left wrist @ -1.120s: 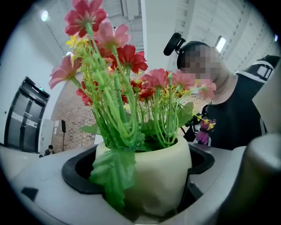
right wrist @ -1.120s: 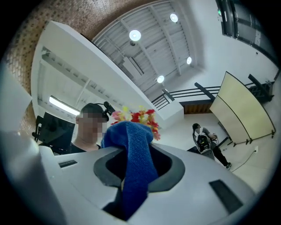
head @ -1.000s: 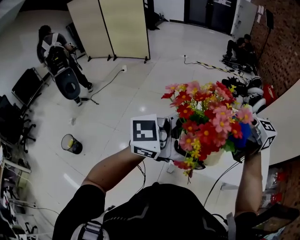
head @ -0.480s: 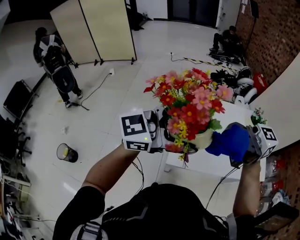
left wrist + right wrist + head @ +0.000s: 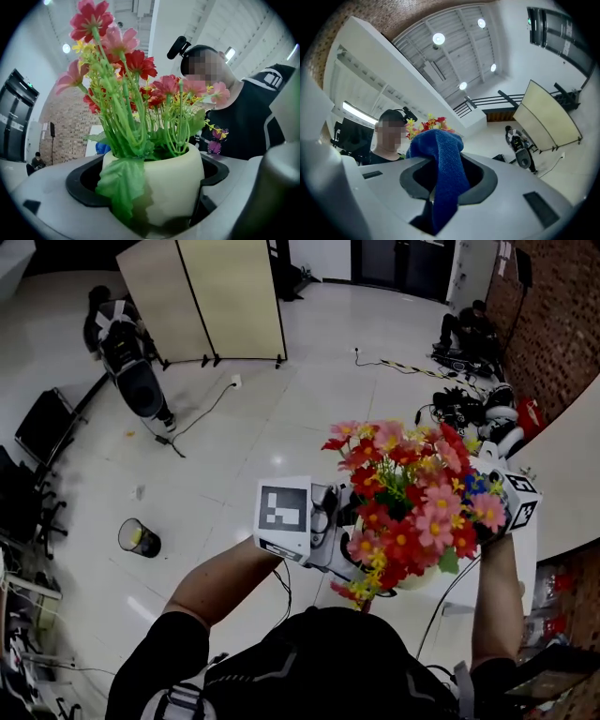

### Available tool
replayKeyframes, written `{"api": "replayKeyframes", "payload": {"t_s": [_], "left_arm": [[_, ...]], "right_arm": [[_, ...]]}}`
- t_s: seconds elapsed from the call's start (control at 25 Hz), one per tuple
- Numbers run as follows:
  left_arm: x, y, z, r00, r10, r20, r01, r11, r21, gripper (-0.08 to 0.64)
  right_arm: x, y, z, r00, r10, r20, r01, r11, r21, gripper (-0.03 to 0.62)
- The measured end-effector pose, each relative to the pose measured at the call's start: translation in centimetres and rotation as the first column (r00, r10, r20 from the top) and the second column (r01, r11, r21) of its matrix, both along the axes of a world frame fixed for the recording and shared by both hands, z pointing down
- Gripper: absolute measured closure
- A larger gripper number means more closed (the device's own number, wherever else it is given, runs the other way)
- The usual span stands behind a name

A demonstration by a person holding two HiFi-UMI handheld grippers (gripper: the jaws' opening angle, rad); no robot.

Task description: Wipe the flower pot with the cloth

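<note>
The folding screen [image 5: 216, 296] stands far off at eleven o'clock in the head view. The white table [image 5: 527, 554] lies below my grippers at four o'clock.

On the floor at nine o'clock sits a small dark waste bin [image 5: 139, 538], with something yellow inside it; I cannot tell what.

The cream flower pot [image 5: 173, 183] is up in the air, roughly upright, in front of my chest. It holds a thick bunch of flowers [image 5: 412, 502] in red, pink and yellow on green stems, and one broad leaf droops over its rim at seven o'clock. From the head view the blooms cover nearly all of the pot; only a pale strip of it shows below them at five o'clock.

The blue cloth [image 5: 436, 145] is bunched above my right jaws, with a strip running down between them. A bit of it shows at the pot's far side, at nine o'clock in the left gripper view. I cannot tell whether it touches the pot.

My left gripper [image 5: 150, 206] has its jaws clamped on either side of the pot's lower body. My bare left forearm rises to it from seven o'clock.

My right gripper [image 5: 445, 187] has its jaws pinched on the cloth. It sits at three o'clock beside the bouquet, my right forearm coming nearly straight up from five o'clock.
</note>
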State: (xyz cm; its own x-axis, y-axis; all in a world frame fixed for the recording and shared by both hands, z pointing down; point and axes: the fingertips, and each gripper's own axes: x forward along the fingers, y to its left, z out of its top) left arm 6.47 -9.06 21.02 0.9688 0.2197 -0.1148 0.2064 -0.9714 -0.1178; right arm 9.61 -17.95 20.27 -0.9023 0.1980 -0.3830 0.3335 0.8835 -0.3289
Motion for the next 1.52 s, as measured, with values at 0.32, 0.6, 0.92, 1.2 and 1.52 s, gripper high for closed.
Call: {"api": "replayKeyframes", "payload": {"t_s": [0.32, 0.6, 0.92, 1.2, 1.52], "left_arm": [[0.5, -1.0, 1.5, 0.997, -0.075, -0.003, 0.075, 0.997, -0.024, -0.005], [-1.9, -6.4, 1.7, 0.973, -0.229, -0.002, 0.228, 0.970, -0.090, -0.005], [-0.5, -10.9, -0.1, 0.936, -0.351, -0.011, 0.346, 0.927, -0.143, -0.005], [-0.2, -12.8, -4.9, 0.910, -0.409, -0.061, 0.390, 0.898, -0.205, -0.005], [4.3, -10.2, -8.1, 0.929, -0.354, -0.103, 0.339, 0.930, -0.139, -0.005]], "right_arm": [[1.5, 3.5, -0.1, 0.984, -0.158, 0.078, 0.156, 0.987, 0.022, 0.502], [0.1, 5.0, -0.8, 0.998, -0.060, 0.033, 0.057, 0.995, 0.087, 0.502], [2.5, 5.4, -5.0, 0.960, 0.259, 0.102, -0.274, 0.945, 0.180, 0.502], [4.6, 4.5, -4.3, 0.680, 0.714, 0.164, -0.732, 0.651, 0.202, 0.502], [4.8, 3.3, -0.7, 0.517, 0.853, 0.075, -0.832, 0.480, 0.277, 0.502]]}}
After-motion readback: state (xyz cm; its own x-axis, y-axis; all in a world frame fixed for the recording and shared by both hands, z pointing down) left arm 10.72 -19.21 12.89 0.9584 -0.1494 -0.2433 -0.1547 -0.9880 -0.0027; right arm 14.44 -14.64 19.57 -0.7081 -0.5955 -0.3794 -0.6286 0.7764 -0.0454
